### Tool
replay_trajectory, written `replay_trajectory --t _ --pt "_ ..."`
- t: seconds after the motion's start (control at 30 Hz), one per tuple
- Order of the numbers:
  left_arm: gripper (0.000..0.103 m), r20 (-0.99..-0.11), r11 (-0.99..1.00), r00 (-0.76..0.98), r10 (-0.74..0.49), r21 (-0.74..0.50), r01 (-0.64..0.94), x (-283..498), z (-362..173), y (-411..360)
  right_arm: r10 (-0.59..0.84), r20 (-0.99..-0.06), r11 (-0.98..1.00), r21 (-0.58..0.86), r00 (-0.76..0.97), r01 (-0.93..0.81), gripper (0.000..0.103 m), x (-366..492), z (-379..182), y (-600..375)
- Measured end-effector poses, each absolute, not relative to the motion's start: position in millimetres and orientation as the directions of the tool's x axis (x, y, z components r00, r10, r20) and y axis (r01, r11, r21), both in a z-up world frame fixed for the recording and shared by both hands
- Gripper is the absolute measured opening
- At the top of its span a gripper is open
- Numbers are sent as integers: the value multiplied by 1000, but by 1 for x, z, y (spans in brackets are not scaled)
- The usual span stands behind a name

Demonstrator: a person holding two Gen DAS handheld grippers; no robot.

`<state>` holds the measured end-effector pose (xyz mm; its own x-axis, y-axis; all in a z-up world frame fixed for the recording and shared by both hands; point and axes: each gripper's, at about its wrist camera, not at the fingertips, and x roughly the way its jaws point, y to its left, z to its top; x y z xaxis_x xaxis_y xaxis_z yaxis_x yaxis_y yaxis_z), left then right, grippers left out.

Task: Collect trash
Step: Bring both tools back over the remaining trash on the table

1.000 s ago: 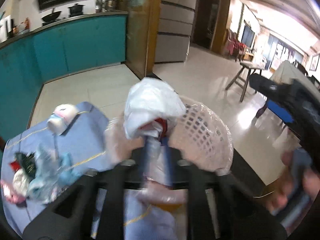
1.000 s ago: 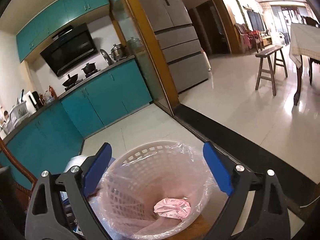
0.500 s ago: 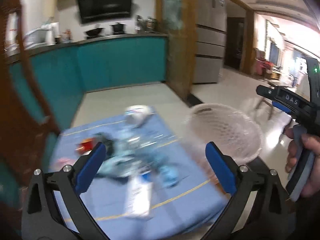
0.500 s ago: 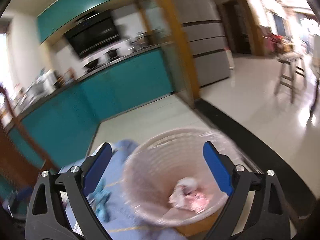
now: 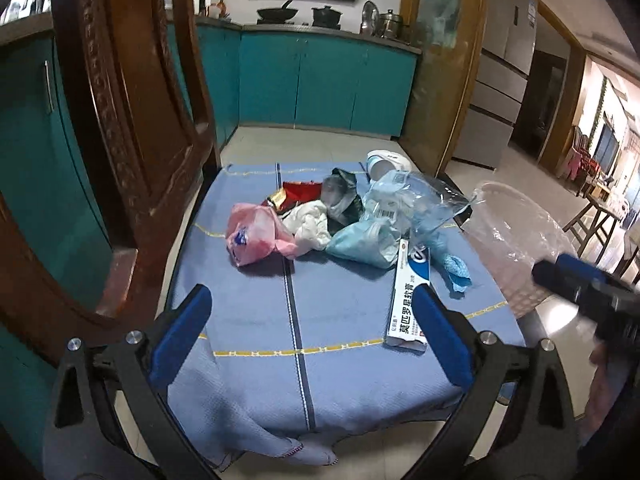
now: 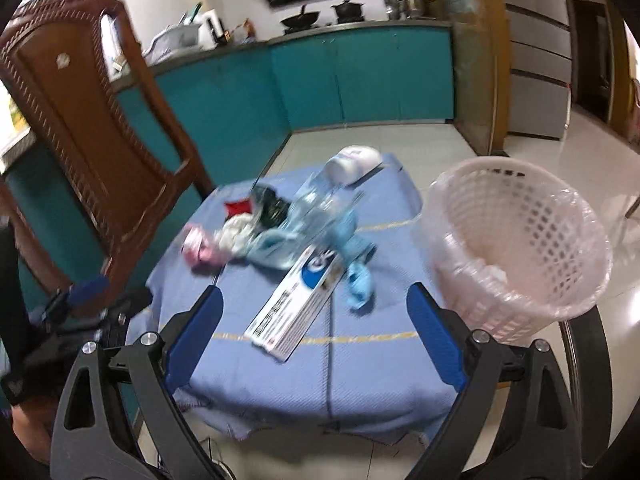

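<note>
Trash pile (image 5: pixel 336 220) sits mid-table on the blue cloth (image 5: pixel 280 312): pink bag (image 5: pixel 256 234), white wad, pale blue masks, clear plastic. White ointment box (image 5: pixel 410 300) lies apart at the pile's near right edge, nearest the left gripper's right finger. Left gripper (image 5: pixel 312 334) jaws spread wide, nothing between them. Right gripper (image 6: pixel 314 322) also wide and empty, box just ahead of it. Lined pink basket (image 6: pixel 520 248) stands off the table's right side.

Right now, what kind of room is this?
Most likely a home kitchen opening onto a dining area: teal cabinets under a counter, a wok and pot on it, and a tall fridge beside the doorway.
</note>
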<state>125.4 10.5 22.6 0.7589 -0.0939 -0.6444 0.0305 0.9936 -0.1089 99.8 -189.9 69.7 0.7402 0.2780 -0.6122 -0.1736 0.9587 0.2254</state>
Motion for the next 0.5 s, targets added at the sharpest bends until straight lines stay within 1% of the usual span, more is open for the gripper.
replay_trajectory --t 0.1,0.5 --pt "100 -646 992 756 -101 -120 30 132 22 10 262 -610 965 184 748 -188 91 99 69 -182" --pt "100 -642 992 757 -120 -111 63 136 23 -3 277 -596 960 204 754 -191 91 101 69 -181"
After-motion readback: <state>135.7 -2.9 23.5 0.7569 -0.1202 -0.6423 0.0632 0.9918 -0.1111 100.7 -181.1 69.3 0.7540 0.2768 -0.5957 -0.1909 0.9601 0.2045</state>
